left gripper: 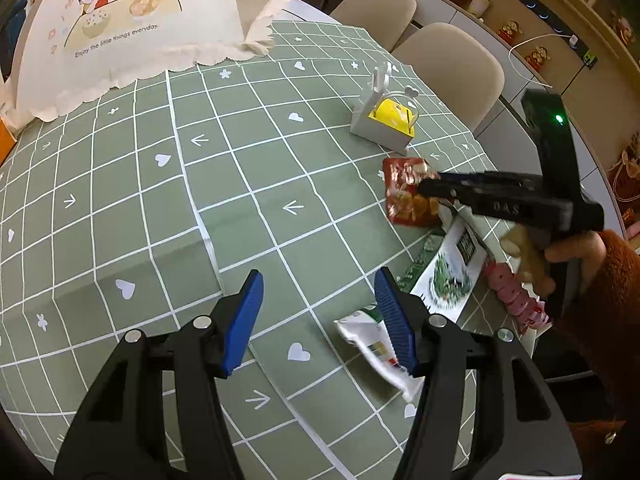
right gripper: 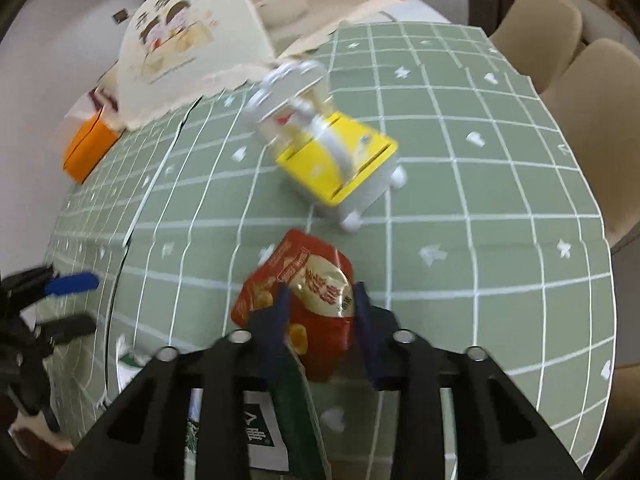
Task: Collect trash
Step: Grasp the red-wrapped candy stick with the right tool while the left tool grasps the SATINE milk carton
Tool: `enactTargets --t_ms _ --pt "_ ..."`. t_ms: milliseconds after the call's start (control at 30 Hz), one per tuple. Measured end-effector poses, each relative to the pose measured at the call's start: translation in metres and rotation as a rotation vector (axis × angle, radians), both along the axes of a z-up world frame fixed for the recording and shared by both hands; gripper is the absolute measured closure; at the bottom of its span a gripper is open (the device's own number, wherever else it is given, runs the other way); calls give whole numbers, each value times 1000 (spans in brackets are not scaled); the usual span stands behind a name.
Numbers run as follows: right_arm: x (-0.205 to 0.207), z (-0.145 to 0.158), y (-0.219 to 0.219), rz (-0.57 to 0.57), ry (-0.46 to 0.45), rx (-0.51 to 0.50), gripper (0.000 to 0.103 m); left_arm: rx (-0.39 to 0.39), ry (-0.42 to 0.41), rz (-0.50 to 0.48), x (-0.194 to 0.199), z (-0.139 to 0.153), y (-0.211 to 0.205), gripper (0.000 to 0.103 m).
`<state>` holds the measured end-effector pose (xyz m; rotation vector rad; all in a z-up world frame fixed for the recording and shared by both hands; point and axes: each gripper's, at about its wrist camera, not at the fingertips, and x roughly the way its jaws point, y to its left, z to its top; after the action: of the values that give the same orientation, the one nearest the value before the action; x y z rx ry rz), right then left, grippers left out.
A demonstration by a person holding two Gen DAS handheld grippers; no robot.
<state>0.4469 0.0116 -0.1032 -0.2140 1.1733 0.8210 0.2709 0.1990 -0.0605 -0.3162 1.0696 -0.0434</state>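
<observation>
Round table (left gripper: 120, 220) under a green checked cloth with white hearts and arrows.

Right gripper (right gripper: 320, 300): angled down near the table's right edge, blue fingers (right gripper: 280, 312) straddling a red snack wrapper (right gripper: 312, 280). Jaws narrowed, one on each side of the wrapper; the frame is blurred, so contact of the pads cannot be told for certain. From the left wrist view its black fingers lie over the same wrapper (left gripper: 404, 192), and a hand (left gripper: 576, 252) in a rust-coloured sleeve (left gripper: 612, 300) holds the handle.

Left gripper (left gripper: 320, 300): about half open, nothing between the blue pads (left gripper: 244, 320), hovering over bare cloth toward the near edge. A white wrapper (left gripper: 368, 344) lies just under and beside its right finger; touching or not, cannot tell.

Other trash along the right edge: a green-and-white packet (left gripper: 448, 276) next to the red wrapper, and a pink strip (left gripper: 512, 292) beyond it at the rim.

A small white bin (left gripper: 384, 124) with a yellow lid stands farther in from the red wrapper, near it but apart. Same bin (right gripper: 332, 160) is tilted and blurred in the right wrist view.

Far edge: a cream food cover (left gripper: 132, 28) with a cartoon print. An orange box (right gripper: 88, 148) beside it. Two beige chairs (left gripper: 452, 68) outside the far right edge.
</observation>
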Motion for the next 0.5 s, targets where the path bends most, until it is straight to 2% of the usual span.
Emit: enactTargets --t_ms 167,367,500 --pt "-20 10 -10 -13 -43 4 90 -4 -14 -23 -1 3 -8 48" --pt "-30 50 -54 -205 -126 60 93 -12 -32 -55 -2 8 -16 48" --pt "-48 70 -88 -313 -149 74 93 -20 -45 -87 -2 10 -23 48"
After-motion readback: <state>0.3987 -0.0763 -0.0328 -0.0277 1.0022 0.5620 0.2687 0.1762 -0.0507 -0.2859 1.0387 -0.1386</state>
